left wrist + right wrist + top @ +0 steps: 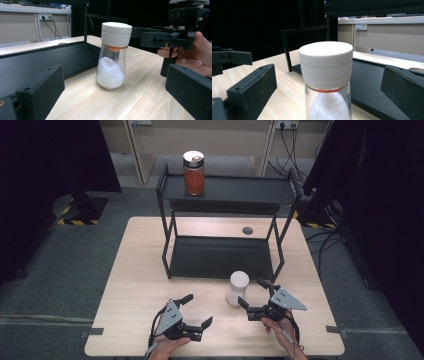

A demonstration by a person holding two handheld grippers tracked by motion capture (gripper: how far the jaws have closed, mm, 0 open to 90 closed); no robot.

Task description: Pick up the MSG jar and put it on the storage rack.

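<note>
light wooden table (135, 270) with a black two-tier rack (225, 255) at the back, and a jar of red stuff (194, 173) on its top shelf; left gripper (196, 311) sits near the front edge, jaws spread, nothing in them; the white-capped glass shaker (237, 288) stands upright just in front of the rack; right gripper (253, 293) has its jaws apart around the shaker, not clamped yet

No legible text or labels
</note>
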